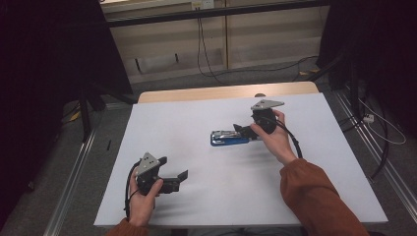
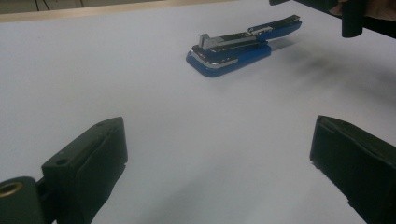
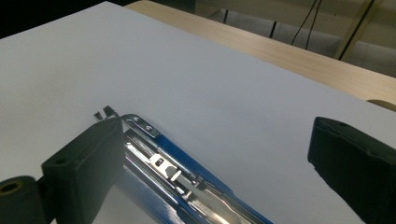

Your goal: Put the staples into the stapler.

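- The stapler (image 1: 229, 137) is blue and silver. In the high view it lies flat on the white table (image 1: 206, 118), near the middle and a bit to the right.
- In the same view the right gripper (image 1: 239, 129) sits at the stapler's right end, held by the person's right hand (image 1: 273, 139). I cannot tell from here if it touches the stapler.
- The left gripper (image 1: 178, 178) is down by the near left side of the table, well apart from the stapler. The left hand (image 1: 143, 202) holds it. Its jaws are wide apart and nothing is in them.
- In the left gripper view the two black jaws stand far apart with only bare table between them. The stapler (image 2: 240, 45) lies farther off, its top part lifted a little from its blue base.
- In the right gripper view the jaws are wide open too. The stapler (image 3: 187, 179) lies open below them, close by one jaw, with its shiny metal inside showing. The jaws do not squeeze it.
- Behind the table is a pale wooden edge (image 3: 299, 58).
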{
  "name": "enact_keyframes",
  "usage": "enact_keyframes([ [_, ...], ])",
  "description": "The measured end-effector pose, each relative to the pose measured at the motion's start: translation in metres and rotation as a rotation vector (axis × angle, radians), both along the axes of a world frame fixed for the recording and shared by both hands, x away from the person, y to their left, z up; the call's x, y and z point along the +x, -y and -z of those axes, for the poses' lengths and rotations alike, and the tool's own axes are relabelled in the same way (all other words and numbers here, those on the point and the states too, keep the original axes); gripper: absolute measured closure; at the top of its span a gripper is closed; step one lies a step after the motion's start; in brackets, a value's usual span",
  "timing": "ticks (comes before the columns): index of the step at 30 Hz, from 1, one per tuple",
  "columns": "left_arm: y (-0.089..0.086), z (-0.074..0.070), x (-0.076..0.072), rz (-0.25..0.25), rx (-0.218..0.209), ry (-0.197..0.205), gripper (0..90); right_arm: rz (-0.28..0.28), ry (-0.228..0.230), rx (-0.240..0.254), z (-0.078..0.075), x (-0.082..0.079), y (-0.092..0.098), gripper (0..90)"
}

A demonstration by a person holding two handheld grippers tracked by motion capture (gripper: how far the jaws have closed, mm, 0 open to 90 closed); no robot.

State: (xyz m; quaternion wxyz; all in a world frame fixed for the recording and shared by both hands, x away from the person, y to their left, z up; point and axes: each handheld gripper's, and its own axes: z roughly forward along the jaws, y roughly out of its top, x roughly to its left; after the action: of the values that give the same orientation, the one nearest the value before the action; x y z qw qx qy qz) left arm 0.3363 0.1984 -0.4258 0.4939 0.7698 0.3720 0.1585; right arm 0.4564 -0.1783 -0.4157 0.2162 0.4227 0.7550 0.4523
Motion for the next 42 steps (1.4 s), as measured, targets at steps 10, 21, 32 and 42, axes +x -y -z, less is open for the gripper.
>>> enact_keyframes([
  [10, -0.001, -0.002, -0.001, -0.009, 0.029, 0.031, 4.2, 0.067, 0.045, 0.002, 0.004, -0.016, 0.018, 4.4],
  [21, -0.001, -0.002, 0.001, -0.009, 0.007, 0.029, 4.2, 0.148, 0.058, 0.021, 0.005, -0.037, 0.036, 5.2],
  [32, -0.001, -0.001, 0.001, -0.006, 0.013, 0.024, 4.2, 0.168, 0.082, 0.023, 0.008, -0.058, 0.047, 5.2],
  [42, -0.003, -0.005, -0.001, -0.020, 0.018, 0.055, 4.2, 0.190, 0.080, 0.021, 0.015, -0.069, 0.061, 4.8],
])
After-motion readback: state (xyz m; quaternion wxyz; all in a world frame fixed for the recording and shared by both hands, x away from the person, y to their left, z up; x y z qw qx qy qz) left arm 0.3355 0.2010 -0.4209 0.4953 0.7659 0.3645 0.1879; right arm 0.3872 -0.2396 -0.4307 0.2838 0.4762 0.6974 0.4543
